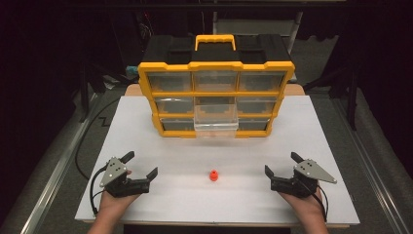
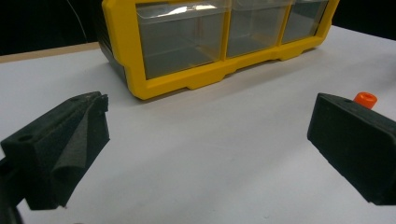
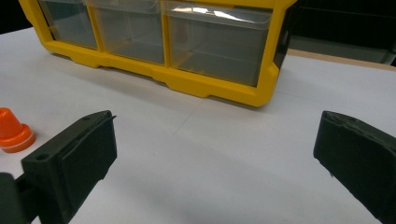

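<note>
A small orange cap-shaped piece (image 1: 213, 175) stands on the white table (image 1: 185, 151), between my two grippers. It shows behind the right jaw in the left gripper view (image 2: 365, 99) and at the left edge in the right gripper view (image 3: 13, 130). My left gripper (image 1: 141, 165) rests at the front left, open and holding nothing. My right gripper (image 1: 281, 164) rests at the front right, open too. A yellow and black drawer organiser (image 1: 216, 87) stands at the back, its middle clear drawer (image 1: 216, 122) pulled out.
The organiser has a yellow handle (image 1: 215, 41) on top and several clear drawers. Its bottom row faces both gripper views (image 2: 219, 42) (image 3: 154, 42). White tabletop lies between the grippers and the organiser. Dark floor and rails surround the table.
</note>
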Demonstrator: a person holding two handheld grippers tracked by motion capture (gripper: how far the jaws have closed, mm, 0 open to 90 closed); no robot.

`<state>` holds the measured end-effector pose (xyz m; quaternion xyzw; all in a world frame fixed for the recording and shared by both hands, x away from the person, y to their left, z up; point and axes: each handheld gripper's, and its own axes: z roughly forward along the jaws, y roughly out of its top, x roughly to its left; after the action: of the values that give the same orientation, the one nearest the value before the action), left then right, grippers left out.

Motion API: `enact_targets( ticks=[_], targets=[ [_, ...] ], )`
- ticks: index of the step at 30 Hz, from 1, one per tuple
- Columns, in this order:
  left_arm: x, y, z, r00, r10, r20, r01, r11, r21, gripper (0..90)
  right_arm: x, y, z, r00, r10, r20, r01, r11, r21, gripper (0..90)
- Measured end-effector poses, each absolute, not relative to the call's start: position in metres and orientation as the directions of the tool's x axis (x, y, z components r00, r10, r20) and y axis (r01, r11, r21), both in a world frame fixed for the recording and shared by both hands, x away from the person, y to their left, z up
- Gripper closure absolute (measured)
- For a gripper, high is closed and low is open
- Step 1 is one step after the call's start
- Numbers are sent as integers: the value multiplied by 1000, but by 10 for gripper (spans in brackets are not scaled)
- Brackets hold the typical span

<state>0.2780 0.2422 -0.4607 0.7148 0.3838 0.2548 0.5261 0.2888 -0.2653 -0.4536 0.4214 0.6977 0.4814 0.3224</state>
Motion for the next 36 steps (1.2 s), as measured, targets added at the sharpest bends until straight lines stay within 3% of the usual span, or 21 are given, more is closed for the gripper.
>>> enact_targets(
  ticks=[19, 36],
  targets=[
    [277, 242, -461, 570, 821, -34, 269, -147, 952, 3, 291, -262, -452, -440, 896, -59, 274, 196, 941, 2],
    [276, 240, -462, 569, 822, -9, 257, -167, 952, 3, 292, -253, -450, -475, 874, -100, 342, 288, 894, 3]
  ],
)
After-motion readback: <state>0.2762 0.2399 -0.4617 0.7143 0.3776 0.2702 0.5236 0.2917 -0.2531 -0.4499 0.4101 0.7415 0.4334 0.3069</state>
